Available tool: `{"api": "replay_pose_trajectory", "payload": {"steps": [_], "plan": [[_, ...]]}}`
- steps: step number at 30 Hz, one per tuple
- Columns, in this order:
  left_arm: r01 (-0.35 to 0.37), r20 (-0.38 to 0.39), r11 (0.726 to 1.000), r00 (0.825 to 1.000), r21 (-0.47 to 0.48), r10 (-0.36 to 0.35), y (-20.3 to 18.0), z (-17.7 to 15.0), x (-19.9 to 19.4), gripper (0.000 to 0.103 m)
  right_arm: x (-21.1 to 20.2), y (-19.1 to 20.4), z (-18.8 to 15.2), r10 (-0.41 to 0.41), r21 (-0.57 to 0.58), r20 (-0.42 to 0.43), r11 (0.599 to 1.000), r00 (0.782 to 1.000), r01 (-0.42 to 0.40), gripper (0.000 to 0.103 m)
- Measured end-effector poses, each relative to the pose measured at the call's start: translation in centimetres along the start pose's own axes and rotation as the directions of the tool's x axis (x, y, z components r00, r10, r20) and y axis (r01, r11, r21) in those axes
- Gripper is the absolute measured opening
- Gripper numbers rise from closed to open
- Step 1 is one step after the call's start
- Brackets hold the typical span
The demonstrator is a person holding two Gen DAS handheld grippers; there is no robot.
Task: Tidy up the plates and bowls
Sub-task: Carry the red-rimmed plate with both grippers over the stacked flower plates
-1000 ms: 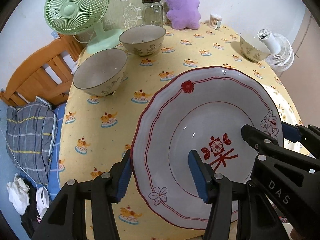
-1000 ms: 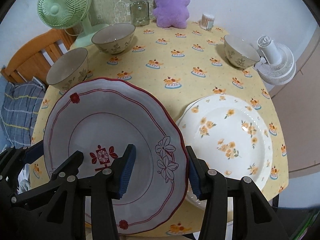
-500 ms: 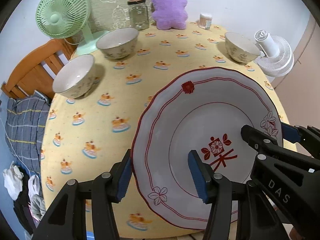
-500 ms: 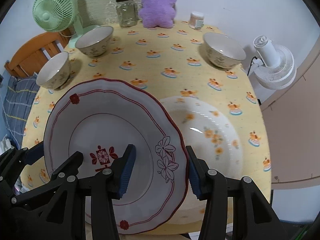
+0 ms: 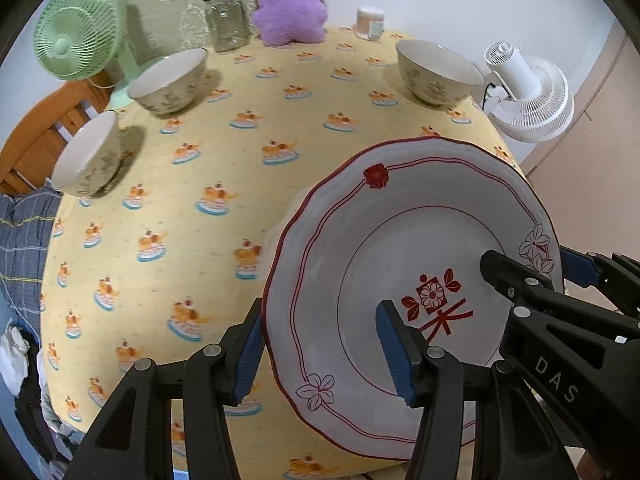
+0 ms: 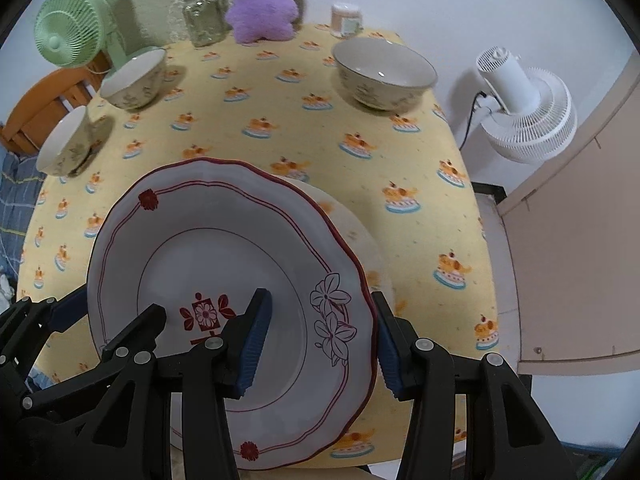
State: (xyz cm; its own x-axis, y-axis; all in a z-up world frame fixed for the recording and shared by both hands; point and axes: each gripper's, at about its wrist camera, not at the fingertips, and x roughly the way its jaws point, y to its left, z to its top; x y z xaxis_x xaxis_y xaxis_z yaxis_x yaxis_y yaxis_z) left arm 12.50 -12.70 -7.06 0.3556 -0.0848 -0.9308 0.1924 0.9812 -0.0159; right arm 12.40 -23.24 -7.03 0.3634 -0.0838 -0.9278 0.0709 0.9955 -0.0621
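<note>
A white plate with a red scalloped rim [image 5: 400, 240] hangs tilted above the yellow tablecloth [image 5: 224, 152], held by both grippers. My left gripper [image 5: 320, 356] is shut on its left rim, one pad under the edge and one in the well. My right gripper [image 6: 320, 340] is shut on the opposite rim beside the outlined flowers. Below it lies a white plate with orange flowers [image 6: 360, 240], mostly hidden by the red-rimmed plate [image 6: 224, 248]. Three floral bowls stand on the table: two at the left [image 6: 136, 78] [image 6: 66, 146] and one at the back right [image 6: 382, 72].
At the back stand a green fan [image 5: 76, 36], a glass jar [image 5: 226, 20], a purple plush toy [image 5: 292, 4] and a small tub [image 5: 370, 22]. A white fan [image 6: 524, 112] is beyond the right table edge. A wooden chair [image 5: 36, 144] with checked cloth is on the left.
Both grippers have carried the red-rimmed plate to the right across the table. It now covers most of the flowered plate, which lay in plain sight a second ago.
</note>
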Motion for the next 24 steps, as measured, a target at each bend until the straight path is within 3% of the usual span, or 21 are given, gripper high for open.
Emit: {"api": "replay_pose_trajectory", "payload": {"steps": [6, 24], "plan": [[-0.005, -0.015, 1.0, 1.0, 0.001, 0.005, -1.8, 0.3, 1.4, 0.055, 1.4, -1.9, -0.1, -0.012, -0.005, -0.016, 1.0, 1.0, 0.012, 0.052], [-0.075, -0.038, 0.997, 0.996, -0.012, 0.075, -2.4, 1.3, 3.0, 0.055, 4.1, -2.3, 1.3, 0.01, -0.016, -0.039, 1.0, 0.999, -0.011, 0.053]]}}
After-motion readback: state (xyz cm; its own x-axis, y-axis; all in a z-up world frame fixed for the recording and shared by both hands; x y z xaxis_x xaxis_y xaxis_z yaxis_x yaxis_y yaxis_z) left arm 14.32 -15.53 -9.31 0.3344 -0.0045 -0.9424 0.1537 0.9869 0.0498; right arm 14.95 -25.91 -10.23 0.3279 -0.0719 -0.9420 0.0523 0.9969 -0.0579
